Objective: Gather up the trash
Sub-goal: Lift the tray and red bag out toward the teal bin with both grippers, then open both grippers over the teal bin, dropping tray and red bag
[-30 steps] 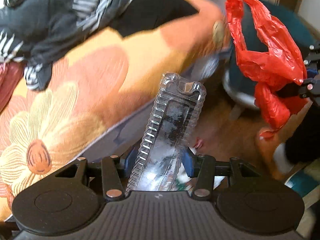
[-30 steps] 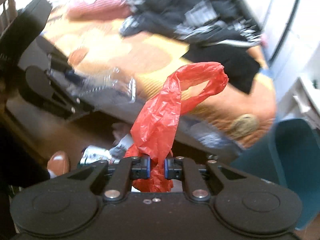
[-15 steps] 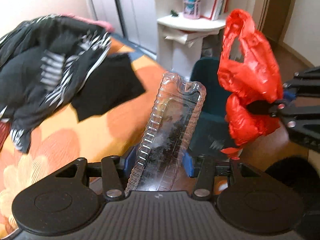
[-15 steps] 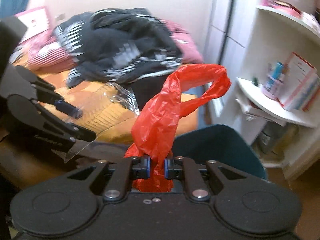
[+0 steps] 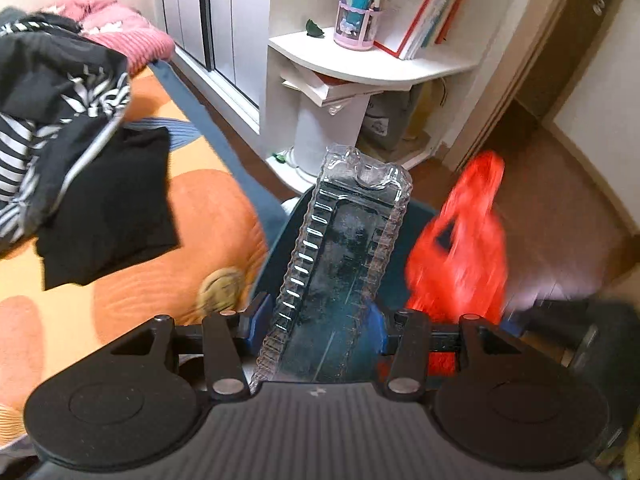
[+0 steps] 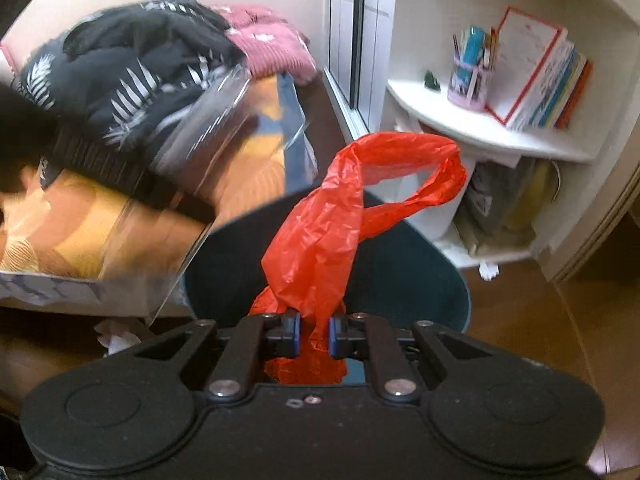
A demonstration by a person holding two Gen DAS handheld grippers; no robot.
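A clear ribbed plastic tray [image 5: 344, 264] stands up between the blue pads of my left gripper [image 5: 316, 320], which is shut on its lower part. The same tray [image 6: 208, 148] shows blurred at the left of the right wrist view. My right gripper [image 6: 314, 336] is shut on a crumpled red plastic bag [image 6: 352, 216], whose handle loop rises above the fingers. That bag [image 5: 460, 248] appears blurred to the right of the tray in the left wrist view. Both grippers hang over a dark teal bin [image 6: 424, 276], whose rim [image 5: 280, 248] shows behind the tray.
An orange flowered bed [image 5: 132, 288] with black and striped clothes [image 5: 60, 120] lies to the left. A white corner shelf [image 5: 360, 64] with books and a pen cup [image 5: 356, 24] stands behind the bin. Crumpled white paper [image 6: 116, 336] lies on the brown wooden floor [image 5: 560, 216].
Both grippers swung away from the bed and rose, arriving over the teal bin. The tray and the red bag stayed clamped. The red bag now sits lower and closer beside the tray.
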